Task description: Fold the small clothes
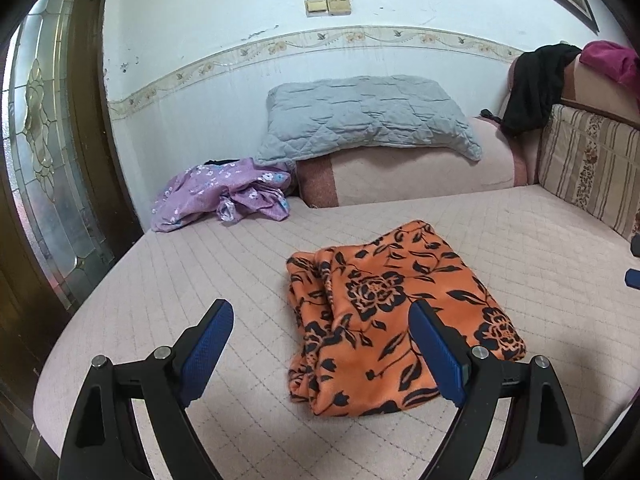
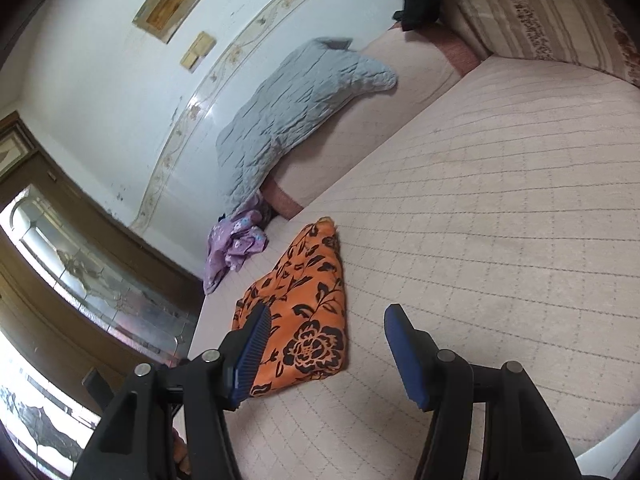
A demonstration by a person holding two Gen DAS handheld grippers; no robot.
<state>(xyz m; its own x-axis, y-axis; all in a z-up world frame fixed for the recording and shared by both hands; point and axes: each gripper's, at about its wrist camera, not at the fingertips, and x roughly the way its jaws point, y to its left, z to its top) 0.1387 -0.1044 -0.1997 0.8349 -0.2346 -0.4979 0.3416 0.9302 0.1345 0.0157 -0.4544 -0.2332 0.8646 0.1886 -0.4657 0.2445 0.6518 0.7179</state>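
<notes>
- Quilted bed serves as folding surface; purple garment waits crumpled at far left, near the wall.
- Left gripper: spread, empty, above the bed.
- Orange cloth: lies mid-bed, apparently folded.
- Right gripper: spread, empty, clear of cloth.

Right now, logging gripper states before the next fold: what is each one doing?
Left gripper: open, holding nothing, above the orange floral garment.
Right gripper: open, holding nothing.
</notes>
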